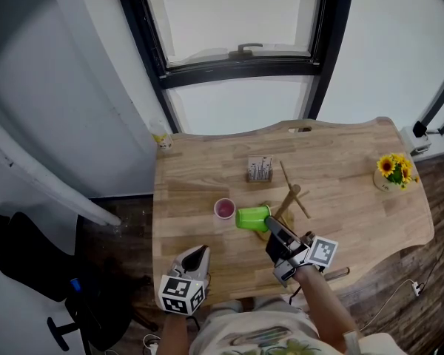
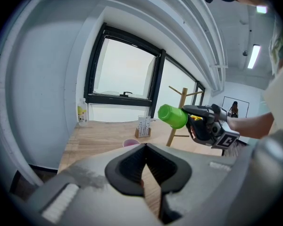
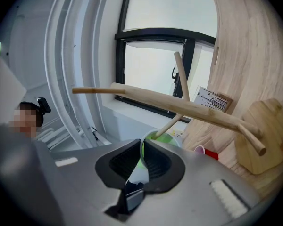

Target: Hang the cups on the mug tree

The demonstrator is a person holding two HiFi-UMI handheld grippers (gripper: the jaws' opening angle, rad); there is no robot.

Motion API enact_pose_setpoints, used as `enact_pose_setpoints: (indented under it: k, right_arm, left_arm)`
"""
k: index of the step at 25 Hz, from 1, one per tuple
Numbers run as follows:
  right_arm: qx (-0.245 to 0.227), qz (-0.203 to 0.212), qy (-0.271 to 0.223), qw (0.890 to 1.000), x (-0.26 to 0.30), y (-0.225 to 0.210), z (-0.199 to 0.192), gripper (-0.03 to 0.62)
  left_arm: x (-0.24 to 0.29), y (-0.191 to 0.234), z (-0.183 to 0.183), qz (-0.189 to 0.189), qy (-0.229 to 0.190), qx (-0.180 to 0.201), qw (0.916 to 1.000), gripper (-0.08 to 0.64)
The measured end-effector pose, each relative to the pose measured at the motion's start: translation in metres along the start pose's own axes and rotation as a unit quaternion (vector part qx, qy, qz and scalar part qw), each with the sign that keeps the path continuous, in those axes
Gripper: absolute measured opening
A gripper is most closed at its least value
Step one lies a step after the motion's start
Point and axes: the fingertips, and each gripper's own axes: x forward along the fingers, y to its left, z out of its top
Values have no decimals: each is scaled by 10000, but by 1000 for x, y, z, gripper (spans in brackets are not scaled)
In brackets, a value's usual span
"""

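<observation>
The wooden mug tree [image 1: 292, 197] [image 2: 181, 108] [image 3: 179, 105] stands near the middle of the table [image 1: 192, 183]. My right gripper [image 1: 272, 230] [image 2: 198, 121] [image 3: 143, 157] is shut on the rim of a green cup [image 1: 251, 217] [image 2: 172, 116] [image 3: 167, 138], held on its side just left of the tree. In the right gripper view a lower peg's tip reaches the cup's mouth. A pink cup [image 1: 224, 208] [image 2: 130, 142] [image 3: 205, 151] stands upright on the table left of the green one. My left gripper [image 1: 196, 255] [image 2: 145, 164] is shut and empty by the front edge.
A small card holder [image 1: 260, 169] [image 2: 143, 125] stands behind the tree. A pot of yellow flowers [image 1: 393, 172] sits at the table's right end, a small bottle [image 1: 162, 137] [image 2: 81, 112] at the back left corner. A black chair [image 1: 22, 265] is on the floor at left.
</observation>
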Motion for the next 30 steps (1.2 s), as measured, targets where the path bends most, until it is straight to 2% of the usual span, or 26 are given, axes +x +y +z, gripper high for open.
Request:
enact_pose_setpoints:
  k: [15, 30]
  right_arm:
    - [-135, -458, -312, 9984, -17, -26, 21, 32]
    - [-596, -868, -308, 9940, -29, -39, 29, 43]
  left_arm:
    - [-1, -7, -1, 7, 57, 67, 10000, 5]
    - [-4, -3, -7, 80, 48, -33, 10000, 5]
